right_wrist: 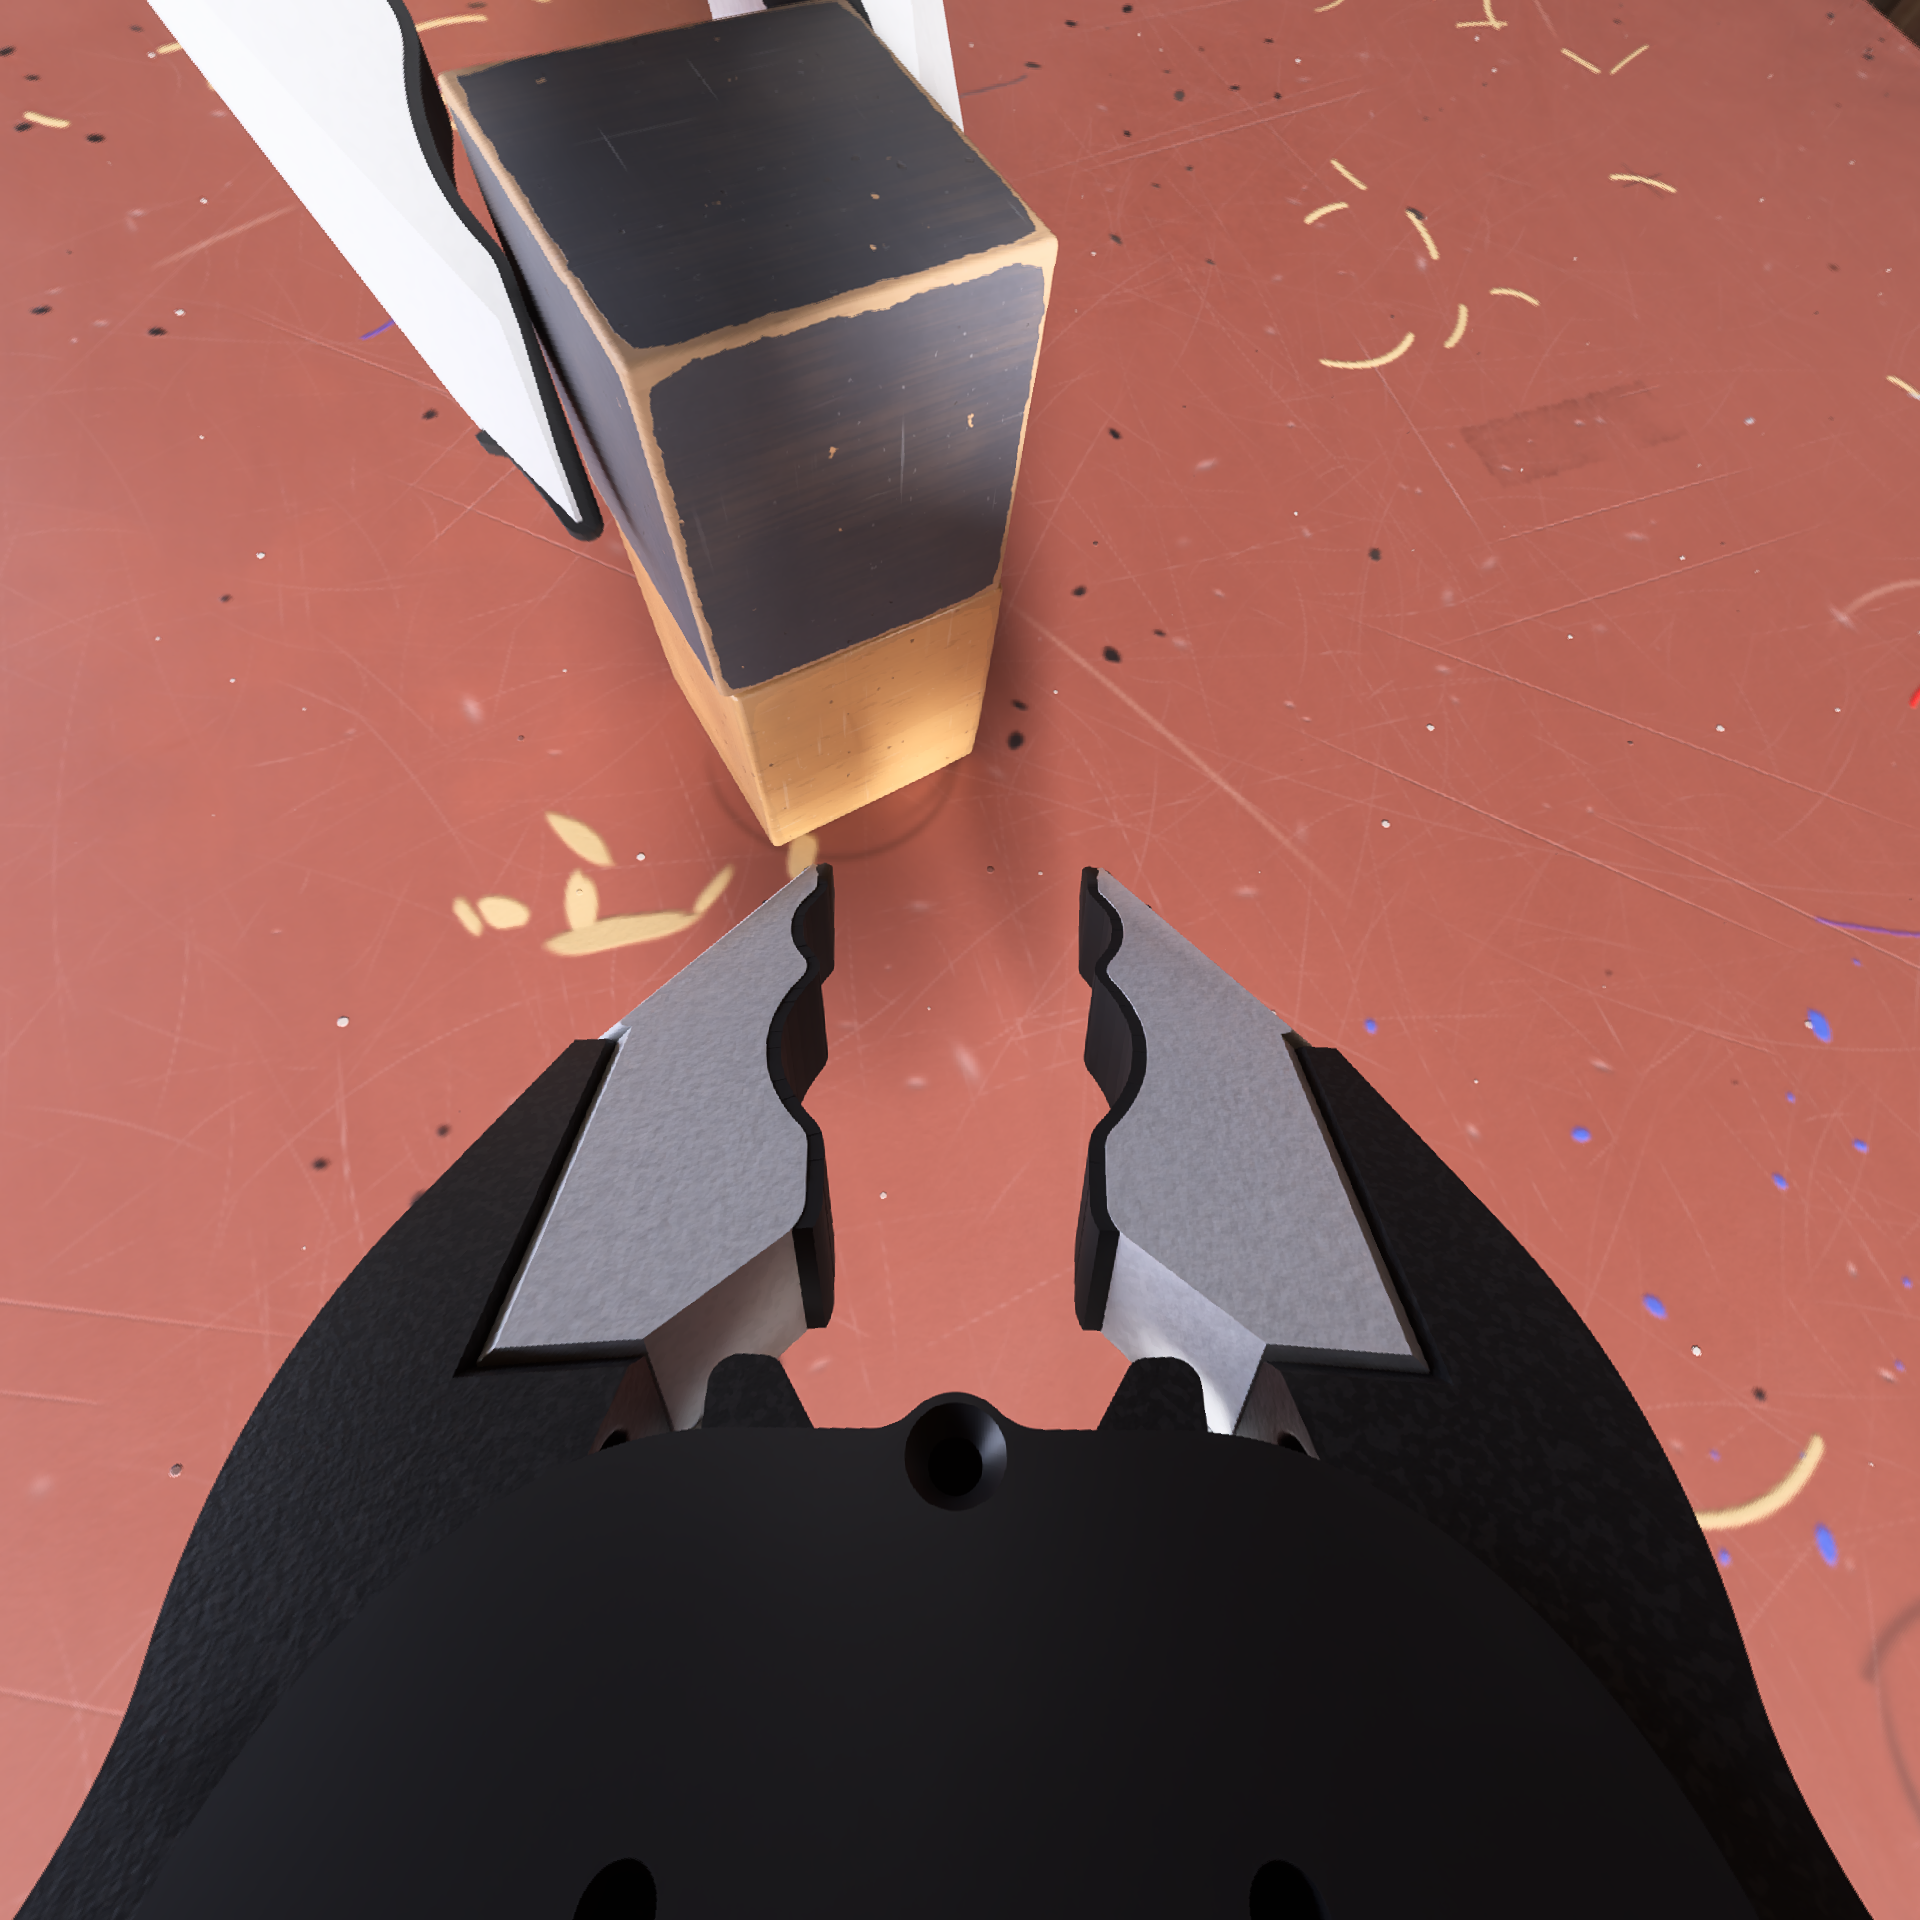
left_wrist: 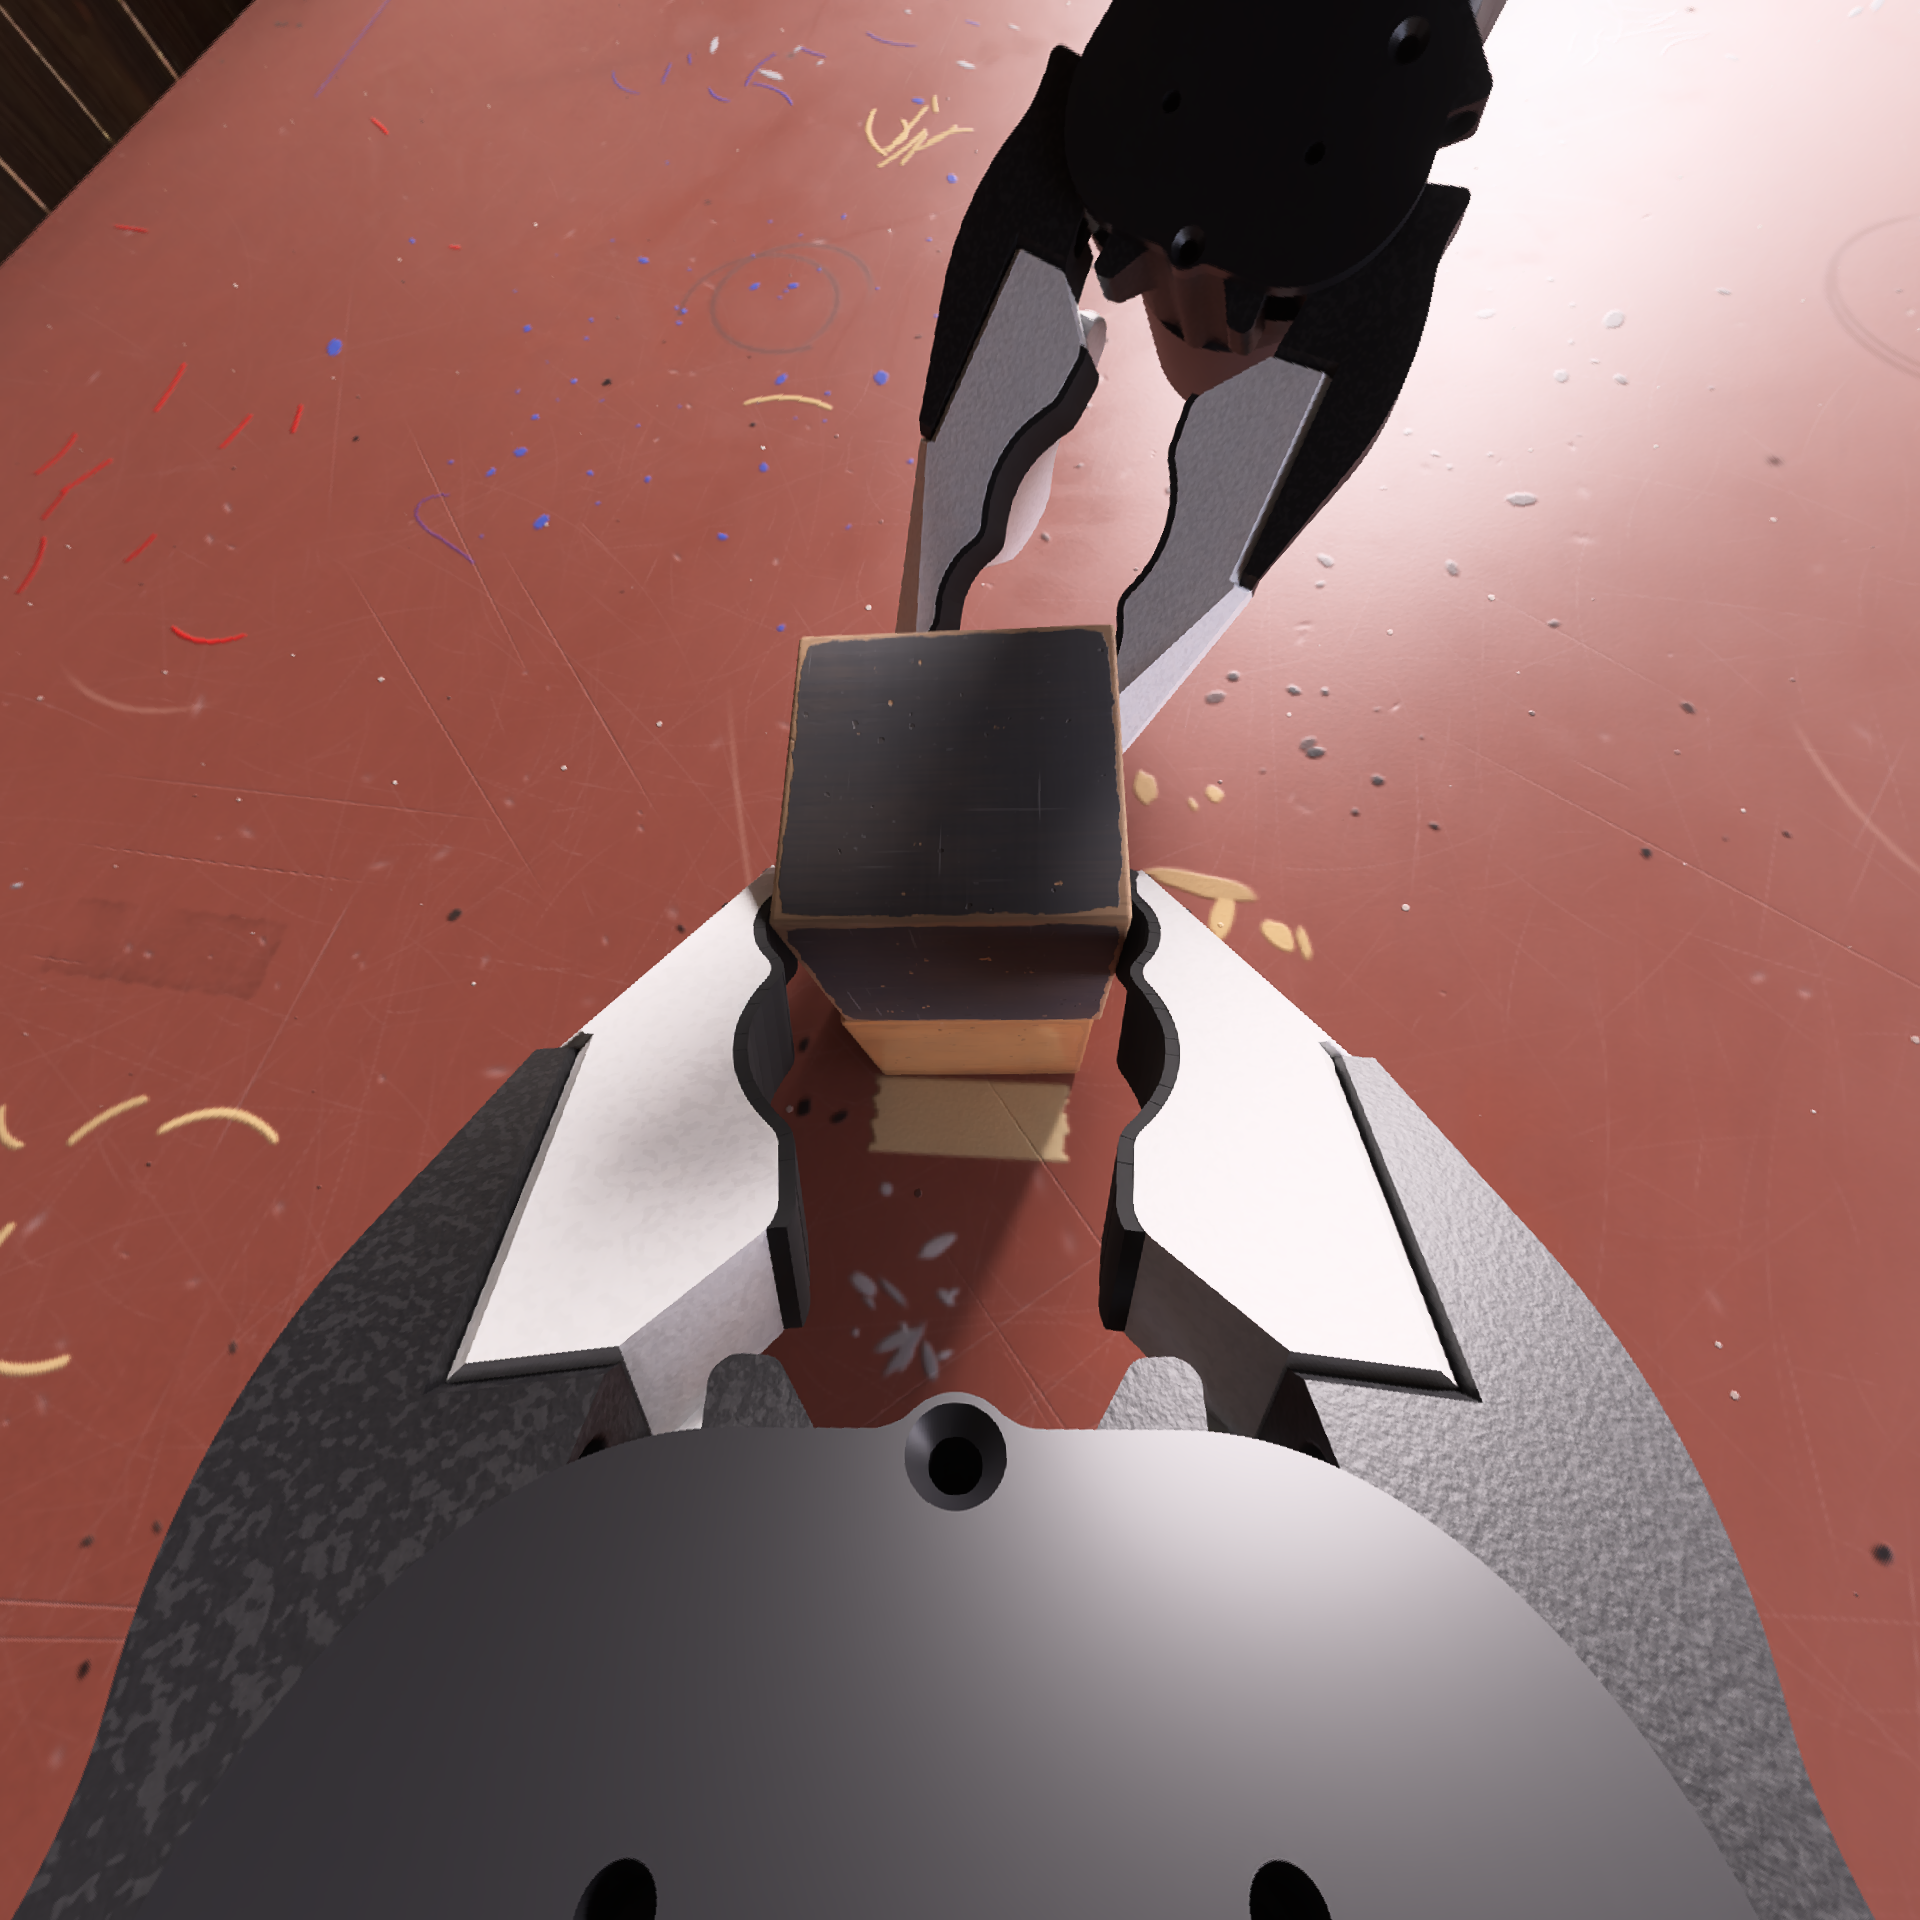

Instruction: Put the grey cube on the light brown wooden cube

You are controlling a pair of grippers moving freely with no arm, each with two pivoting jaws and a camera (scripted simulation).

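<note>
The grey cube (left_wrist: 951, 769) rests squarely on top of the light brown wooden cube (left_wrist: 966, 1044), forming a two-high stack on the reddish table (left_wrist: 416, 779). My left gripper (left_wrist: 956, 914) has a fingertip against each side of the grey cube and is shut on it. In the right wrist view the stack stands just ahead, grey cube (right_wrist: 842, 499) over wooden cube (right_wrist: 862, 717), with a left finger (right_wrist: 416, 239) pressed on the grey cube's side. My right gripper (right_wrist: 956, 883) is open and empty, just short of the stack; it also shows beyond the stack in the left wrist view (left_wrist: 1039, 613).
The table is scratched and flecked with paint marks. Its edge and a dark wooden floor (left_wrist: 62, 104) show at the far upper left of the left wrist view. The two grippers face each other across the stack.
</note>
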